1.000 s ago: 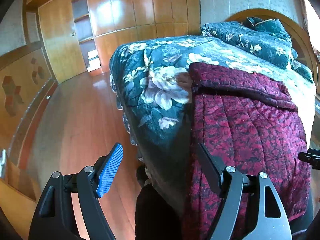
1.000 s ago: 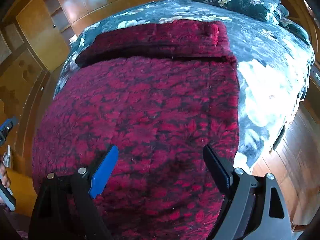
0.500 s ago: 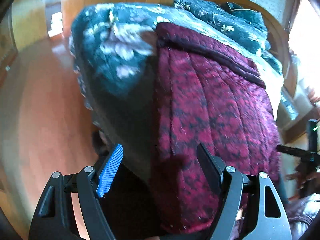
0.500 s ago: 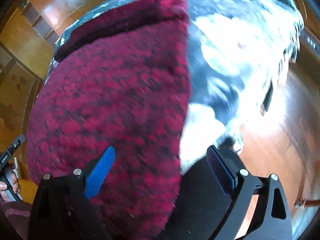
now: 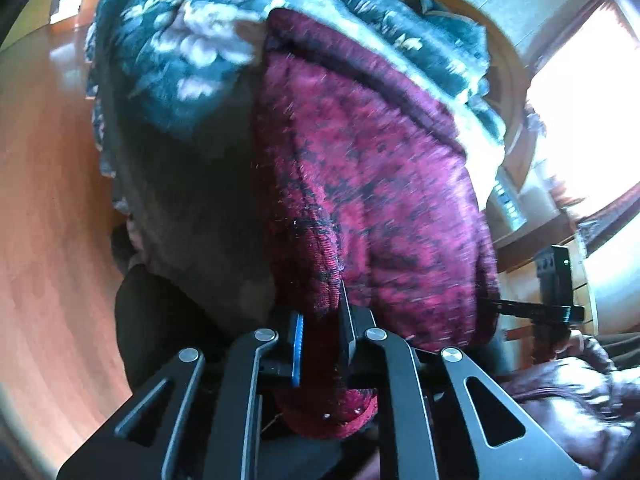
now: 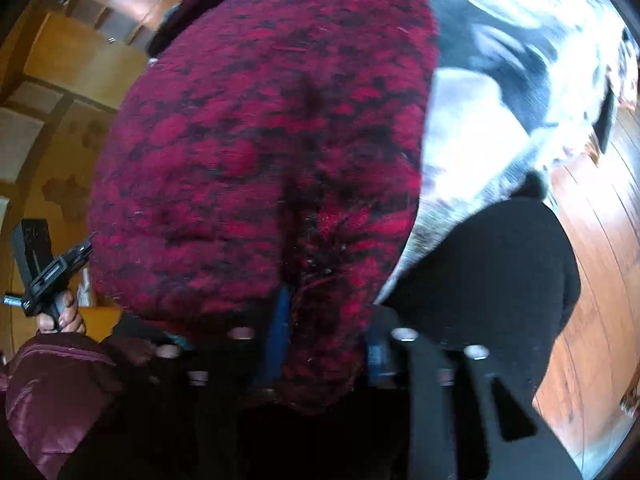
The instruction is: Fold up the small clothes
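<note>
A dark red quilted garment (image 5: 372, 184) with a black pattern lies spread on the bed and hangs over its near edge. My left gripper (image 5: 320, 344) is shut on the garment's near left hem, the cloth pinched between its fingers. The garment fills the right wrist view (image 6: 260, 152). My right gripper (image 6: 324, 344) is shut on its near right hem, with a thick fold bunched between the fingers. The right gripper shows at the right of the left wrist view (image 5: 556, 292), and the left gripper at the left of the right wrist view (image 6: 48, 272).
The bed carries a dark teal floral quilt (image 5: 168, 60) with a folded quilt (image 5: 420, 40) at the head. Wooden floor (image 5: 48, 208) lies left of the bed, wooden cabinets (image 6: 60, 56) beyond. The person's dark-clothed legs (image 6: 500, 272) stand against the bed edge.
Both grippers have moved down to the garment's near hem and closed on it; they were open a second ago. The views have tilted and come closer to the bed edge.
</note>
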Demonstrator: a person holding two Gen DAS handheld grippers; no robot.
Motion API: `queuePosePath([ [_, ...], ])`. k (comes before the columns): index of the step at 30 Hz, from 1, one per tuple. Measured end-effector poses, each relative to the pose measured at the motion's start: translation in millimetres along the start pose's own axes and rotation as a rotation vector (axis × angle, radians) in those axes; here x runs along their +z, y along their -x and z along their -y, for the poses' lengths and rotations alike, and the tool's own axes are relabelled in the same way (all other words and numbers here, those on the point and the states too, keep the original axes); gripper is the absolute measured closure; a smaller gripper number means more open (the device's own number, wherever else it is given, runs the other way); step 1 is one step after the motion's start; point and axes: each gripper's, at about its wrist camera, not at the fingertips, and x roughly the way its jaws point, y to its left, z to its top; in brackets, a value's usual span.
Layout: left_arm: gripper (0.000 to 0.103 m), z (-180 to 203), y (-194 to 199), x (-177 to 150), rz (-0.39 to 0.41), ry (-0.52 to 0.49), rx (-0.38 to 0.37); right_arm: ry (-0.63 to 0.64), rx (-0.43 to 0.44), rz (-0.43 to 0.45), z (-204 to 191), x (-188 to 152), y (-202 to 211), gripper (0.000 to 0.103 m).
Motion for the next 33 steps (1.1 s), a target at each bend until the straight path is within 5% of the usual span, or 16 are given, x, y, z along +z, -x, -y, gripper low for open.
queuePosePath([
  [10,0.092,21.8,41.0,76.3,0.171,0.034,-0.222,0.042,0.327,0.274,-37.2,51.6,101.6,0.084],
  [20,0.090,19.3,-14.1,184.9,0.135,0.117,-0.170,-0.232,0.266,0.405,12.0,149.2,86.0,0.084],
  [25,0.068,3.1,-41.7,224.8,0.076,0.223,-0.179,-0.311,0.240,0.378,26.3,177.2,67.9,0.082],
  [28,0.054,-13.8,-42.9,233.9,0.088,0.296,-0.199,-0.377,0.311,0.366,38.9,189.8,62.1,0.052],
  [30,0.018,-28.3,-32.7,229.8,0.146,0.337,-0.161,-0.372,0.323,0.413,40.1,191.5,71.6,0.030],
  [31,0.018,-34.6,-28.2,226.4,0.163,0.357,-0.168,-0.371,0.334,0.425,39.6,189.4,76.6,0.017],
  [33,0.018,-49.6,-20.7,220.1,0.172,0.387,-0.176,-0.353,0.342,0.448,40.9,183.1,88.7,0.017],
])
